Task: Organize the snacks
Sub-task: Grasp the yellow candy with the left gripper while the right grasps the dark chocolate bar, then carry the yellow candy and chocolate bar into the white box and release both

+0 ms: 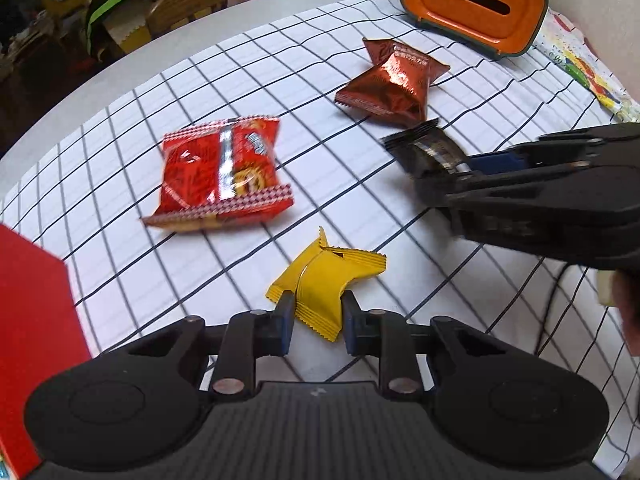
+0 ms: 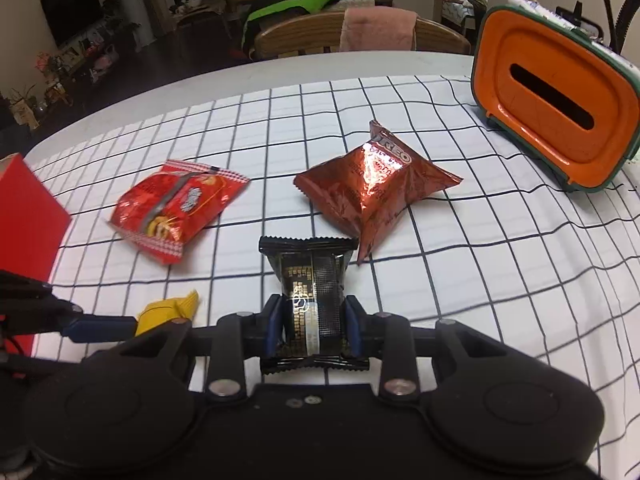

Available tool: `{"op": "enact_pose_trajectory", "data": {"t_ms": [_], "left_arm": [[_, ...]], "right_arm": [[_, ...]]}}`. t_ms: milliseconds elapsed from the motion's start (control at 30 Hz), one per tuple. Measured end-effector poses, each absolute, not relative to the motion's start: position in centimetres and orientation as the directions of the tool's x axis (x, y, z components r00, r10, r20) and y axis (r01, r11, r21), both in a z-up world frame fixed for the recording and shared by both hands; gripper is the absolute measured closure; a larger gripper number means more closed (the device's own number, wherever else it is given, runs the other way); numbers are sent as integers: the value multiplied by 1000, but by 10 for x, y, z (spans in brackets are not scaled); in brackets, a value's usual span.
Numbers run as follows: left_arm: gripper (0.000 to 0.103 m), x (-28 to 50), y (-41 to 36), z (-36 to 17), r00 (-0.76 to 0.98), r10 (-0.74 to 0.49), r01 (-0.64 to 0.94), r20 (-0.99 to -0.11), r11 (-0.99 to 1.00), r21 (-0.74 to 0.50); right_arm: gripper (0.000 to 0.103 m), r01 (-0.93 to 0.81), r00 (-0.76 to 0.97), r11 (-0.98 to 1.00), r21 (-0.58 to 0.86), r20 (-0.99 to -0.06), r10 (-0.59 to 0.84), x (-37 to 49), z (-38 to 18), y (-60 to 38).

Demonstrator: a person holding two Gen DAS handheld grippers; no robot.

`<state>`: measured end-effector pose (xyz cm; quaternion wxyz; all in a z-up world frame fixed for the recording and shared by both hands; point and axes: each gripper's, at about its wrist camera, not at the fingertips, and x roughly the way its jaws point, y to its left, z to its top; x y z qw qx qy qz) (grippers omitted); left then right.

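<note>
1. Snacks are partly in hand: the yellow packet (image 1: pixel 322 286) is pinched at its middle between the pads of the left tool (image 1: pixel 317 320), its ends flaring out on either side.
2. Black packet (image 2: pixel 310 302) with gold print is clamped at its waist by the right tool (image 2: pixel 311 326), the wrapper squeezed in where the pads press.
3. Red packet (image 1: pixel 222 178) lies flat on the checked cloth (image 1: pixel 400 208), well apart from both tools.
4. Copper-brown packet (image 2: pixel 374 190), puffed and shiny, lies on the cloth just beyond the black packet.
5. Red box (image 1: pixel 36 320) stands at the left edge, near the left tool.
6. Orange container (image 2: pixel 556 120) with a dark slot and green rim stands tilted at the far right of the counter (image 2: pixel 160 92).
7. Wooden chairs (image 2: pixel 304 36) stand behind the counter.
</note>
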<state>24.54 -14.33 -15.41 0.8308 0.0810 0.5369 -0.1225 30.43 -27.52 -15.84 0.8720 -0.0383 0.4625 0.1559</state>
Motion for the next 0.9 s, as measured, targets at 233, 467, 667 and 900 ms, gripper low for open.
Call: {"op": "enact_pose_trajectory", "data": {"t_ms": [233, 467, 667, 900], "left_arm": [[80, 229, -126, -146, 411, -135, 252, -901, 967, -30], [80, 203, -106, -124, 434, -158, 222, -887, 973, -65], [80, 176, -88, -94, 483, -141, 207, -865, 977, -44], [80, 150, -52, -62, 531, -125, 158, -838, 986, -47]], "right_arm": [[72, -320, 528, 941, 110, -804, 274, 271, -139, -282], [72, -326, 520, 934, 146, -797, 306, 237, -120, -282], [72, -343, 525, 926, 158, -785, 329, 212, -96, -268], [72, -393, 537, 907, 153, -762, 361, 186, -68, -233]]}}
